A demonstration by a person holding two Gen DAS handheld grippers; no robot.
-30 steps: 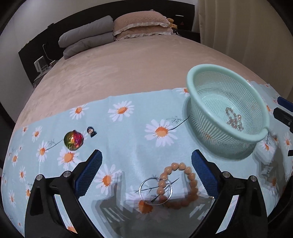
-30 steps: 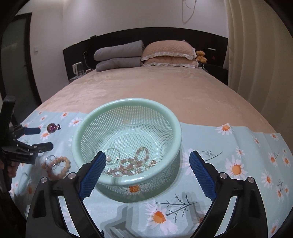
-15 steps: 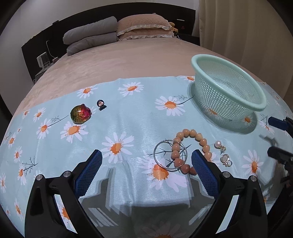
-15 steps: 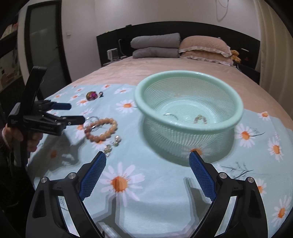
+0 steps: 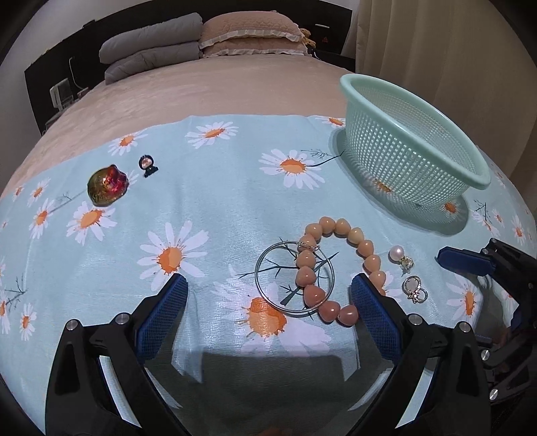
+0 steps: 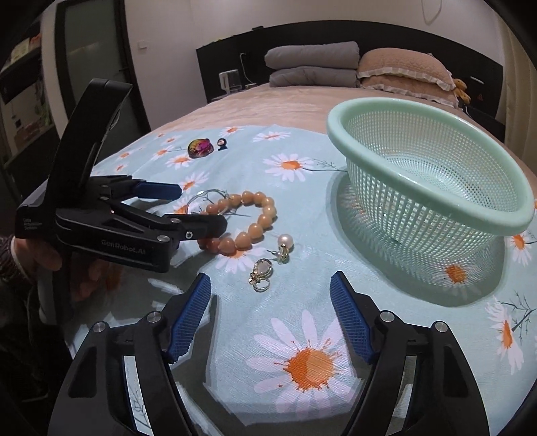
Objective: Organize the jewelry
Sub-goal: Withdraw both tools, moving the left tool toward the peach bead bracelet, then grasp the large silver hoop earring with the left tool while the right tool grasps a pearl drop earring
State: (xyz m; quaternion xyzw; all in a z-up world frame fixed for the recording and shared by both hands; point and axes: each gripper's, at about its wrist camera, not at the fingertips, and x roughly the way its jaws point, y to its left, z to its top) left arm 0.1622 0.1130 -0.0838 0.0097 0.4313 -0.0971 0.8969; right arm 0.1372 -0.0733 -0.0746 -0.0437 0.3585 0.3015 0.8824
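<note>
An orange bead bracelet (image 5: 335, 268) lies across a thin silver bangle (image 5: 294, 281) on the daisy cloth (image 5: 218, 214). A pearl earring (image 5: 399, 256) and a gold pendant (image 5: 414, 289) lie just right of them. My left gripper (image 5: 268, 318) is open and empty, just short of the bangle and bracelet. My right gripper (image 6: 270, 320) is open and empty, just short of the pendant (image 6: 260, 274) and pearl earring (image 6: 284, 246). The mint mesh basket (image 6: 429, 174) stands at the right. The bracelet (image 6: 246, 221) and my left gripper (image 6: 198, 209) also show in the right wrist view.
An iridescent round stone (image 5: 107, 188) and a small dark charm (image 5: 147, 165) lie at the cloth's far left. The cloth covers the foot of a beige bed (image 5: 218, 84) with pillows (image 5: 248, 32) at the headboard. A curtain (image 5: 453, 50) hangs on the right.
Both grippers have pulled back from the basket and dropped low toward the cloth. The right gripper swung left off the basket, so the pendant and pearl earring now lie before it.
</note>
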